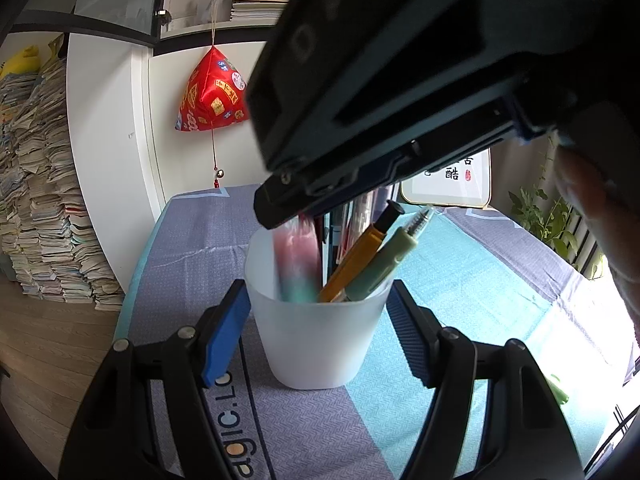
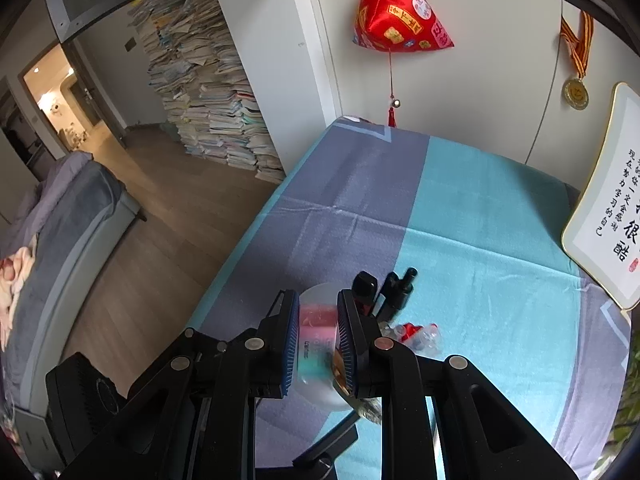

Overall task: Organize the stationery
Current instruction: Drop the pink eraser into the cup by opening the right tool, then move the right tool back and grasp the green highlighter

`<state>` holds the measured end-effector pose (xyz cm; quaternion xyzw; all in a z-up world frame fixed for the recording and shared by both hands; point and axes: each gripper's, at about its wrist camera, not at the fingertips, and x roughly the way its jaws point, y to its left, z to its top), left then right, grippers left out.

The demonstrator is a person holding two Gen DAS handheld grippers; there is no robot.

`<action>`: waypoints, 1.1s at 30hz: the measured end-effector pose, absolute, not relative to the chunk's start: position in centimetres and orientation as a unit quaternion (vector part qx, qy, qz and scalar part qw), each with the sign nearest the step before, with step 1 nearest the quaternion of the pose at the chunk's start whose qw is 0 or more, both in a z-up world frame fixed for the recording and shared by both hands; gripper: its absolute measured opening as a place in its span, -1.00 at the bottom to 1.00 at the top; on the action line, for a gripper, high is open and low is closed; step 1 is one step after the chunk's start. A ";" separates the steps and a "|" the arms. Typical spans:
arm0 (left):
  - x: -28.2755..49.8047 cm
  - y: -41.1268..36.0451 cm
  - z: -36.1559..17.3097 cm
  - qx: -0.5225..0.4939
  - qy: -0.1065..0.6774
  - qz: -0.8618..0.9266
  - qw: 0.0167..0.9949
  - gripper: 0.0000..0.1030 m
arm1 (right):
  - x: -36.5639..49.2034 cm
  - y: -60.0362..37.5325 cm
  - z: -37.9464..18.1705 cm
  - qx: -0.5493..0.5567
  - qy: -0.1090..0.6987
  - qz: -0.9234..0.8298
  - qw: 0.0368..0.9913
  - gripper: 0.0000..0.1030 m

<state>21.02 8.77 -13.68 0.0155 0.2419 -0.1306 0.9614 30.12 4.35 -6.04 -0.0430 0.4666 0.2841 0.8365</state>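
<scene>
A translucent white cup [image 1: 320,332] stands on the table between the fingers of my left gripper [image 1: 320,320], whose blue pads sit close at its sides; I cannot tell if they press it. The cup holds an orange pen [image 1: 360,256] and a pale green pen [image 1: 384,258]. My right gripper [image 2: 318,340] hangs above the cup, filling the top of the left wrist view [image 1: 400,92]. A blurred pink-and-teal item [image 2: 316,336] sits between its blue pads, its lower end inside the cup [image 1: 298,260]. The cup rim [image 2: 316,292] shows below.
The table has a grey and teal cloth [image 2: 460,220]. Dark pen caps [image 2: 400,284] and a clear wrapped item [image 2: 420,334] lie right of the cup. A framed calligraphy panel [image 2: 608,208] leans at the right. A red ornament [image 2: 400,12] hangs on the wall. Book stacks [image 2: 212,92] stand on the floor left.
</scene>
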 end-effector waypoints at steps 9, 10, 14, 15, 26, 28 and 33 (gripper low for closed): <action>21.3 8.8 -13.6 0.015 0.244 -0.131 0.961 0.34 | 28.8 2.9 -4.4 -0.036 0.449 0.284 0.846 -0.61; 21.3 8.8 -13.6 0.015 0.244 -0.131 0.961 0.34 | 28.5 2.3 -4.0 -0.034 0.445 0.282 0.849 -0.61; 21.4 8.7 -13.6 0.014 0.245 -0.131 0.961 0.35 | 27.1 -0.1 -3.0 -0.027 0.436 0.275 0.856 -0.61; 21.4 8.7 -13.6 0.014 0.245 -0.131 0.961 0.35 | 26.5 -1.0 -2.9 -0.028 0.434 0.270 0.859 -0.61; 21.4 8.8 -13.6 0.015 0.245 -0.131 0.960 0.35 | 22.7 -8.9 -7.6 -0.055 0.494 0.195 0.845 -0.61; 21.4 8.8 -13.6 0.014 0.246 -0.131 0.960 0.35 | 21.9 -9.9 -9.2 -0.062 0.512 0.184 0.837 -0.61; 21.3 8.8 -13.7 0.014 0.248 -0.131 0.960 0.35 | 20.5 -11.2 -12.5 -0.059 0.551 0.179 0.813 -0.61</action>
